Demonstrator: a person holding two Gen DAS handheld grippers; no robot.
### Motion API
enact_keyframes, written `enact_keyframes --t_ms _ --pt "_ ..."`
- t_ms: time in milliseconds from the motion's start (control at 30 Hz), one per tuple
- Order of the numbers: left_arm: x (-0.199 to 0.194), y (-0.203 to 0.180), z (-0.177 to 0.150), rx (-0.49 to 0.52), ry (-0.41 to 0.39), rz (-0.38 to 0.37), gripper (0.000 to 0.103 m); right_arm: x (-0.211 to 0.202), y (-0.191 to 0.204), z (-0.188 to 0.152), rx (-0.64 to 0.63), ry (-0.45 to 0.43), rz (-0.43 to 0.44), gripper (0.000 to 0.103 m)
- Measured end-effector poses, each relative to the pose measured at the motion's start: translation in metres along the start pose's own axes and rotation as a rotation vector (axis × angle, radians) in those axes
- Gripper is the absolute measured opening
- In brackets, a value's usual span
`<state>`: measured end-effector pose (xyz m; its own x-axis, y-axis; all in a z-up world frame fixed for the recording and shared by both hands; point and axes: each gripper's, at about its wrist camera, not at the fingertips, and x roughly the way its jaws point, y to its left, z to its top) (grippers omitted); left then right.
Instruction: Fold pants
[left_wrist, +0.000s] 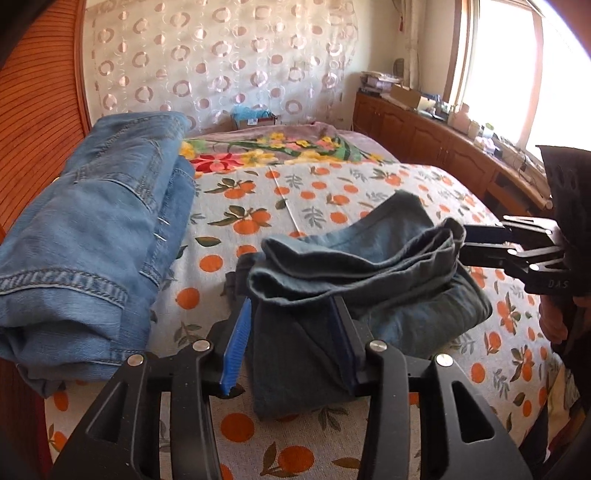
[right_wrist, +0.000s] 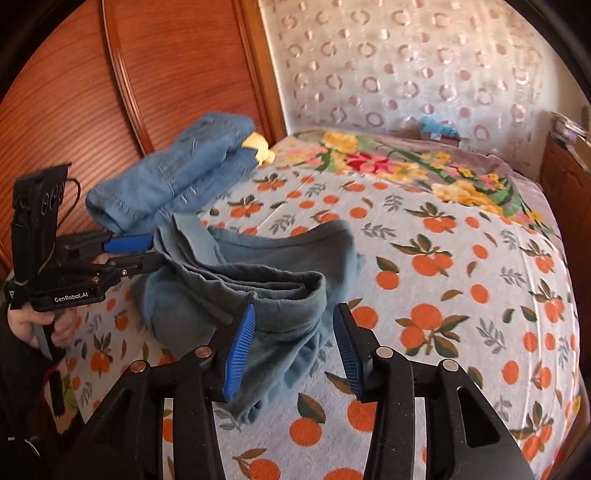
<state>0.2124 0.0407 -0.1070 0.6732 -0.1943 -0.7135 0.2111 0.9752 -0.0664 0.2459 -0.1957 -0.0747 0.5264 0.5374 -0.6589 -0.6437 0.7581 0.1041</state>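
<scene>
Dark grey-blue pants (left_wrist: 369, 273) lie bunched and partly folded on the orange-print bed sheet (left_wrist: 295, 192); they also show in the right wrist view (right_wrist: 258, 280). My left gripper (left_wrist: 291, 343) has its jaws wide apart around the near end of the pants, cloth draped between the blue pads. My right gripper (right_wrist: 295, 350) is open, one edge of the pants hanging between its pads. Each gripper shows from the side in the other's view, the right one (left_wrist: 476, 243) and the left one (right_wrist: 144, 251), both at the ends of the pants.
A folded pair of light blue jeans (left_wrist: 85, 236) lies at the left by the wooden headboard (left_wrist: 40, 110); it also shows in the right wrist view (right_wrist: 173, 177). A floral blanket (left_wrist: 280, 147) lies at the far end. A wooden cabinet (left_wrist: 424, 133) runs along the right under the window.
</scene>
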Motion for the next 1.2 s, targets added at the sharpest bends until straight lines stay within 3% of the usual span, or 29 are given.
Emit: enact_keyframes --t_ms 233,267,333,433,800,933,1200 --pt "0.011 0.003 0.008 -0.004 0.015 0.014 0.044 0.011 -0.003 0.017 -0.038 0.019 -0.002 0.044" --pt "0.013 0.003 0.009 -0.004 0.015 0.014 0.044 0.013 -0.005 0.02 -0.033 0.021 0.008 0.03" --pt "0.014 0.002 0.012 -0.004 0.011 0.017 0.044 0.016 -0.006 0.024 -0.034 0.024 0.02 0.012" --pt "0.014 0.002 0.014 -0.008 0.003 0.019 0.044 0.017 -0.009 0.034 -0.043 0.002 0.018 0.009" --pt "0.003 0.007 -0.001 -0.033 0.0 0.027 0.044 0.05 -0.016 0.055 0.035 -0.019 -0.09 0.009" --pt "-0.002 0.008 -0.012 -0.051 0.006 0.024 0.044 0.044 -0.016 0.05 0.084 -0.021 -0.099 0.024" --pt "-0.017 0.001 -0.037 -0.052 0.004 0.022 0.044 -0.001 0.007 0.013 0.069 -0.039 -0.105 0.034"
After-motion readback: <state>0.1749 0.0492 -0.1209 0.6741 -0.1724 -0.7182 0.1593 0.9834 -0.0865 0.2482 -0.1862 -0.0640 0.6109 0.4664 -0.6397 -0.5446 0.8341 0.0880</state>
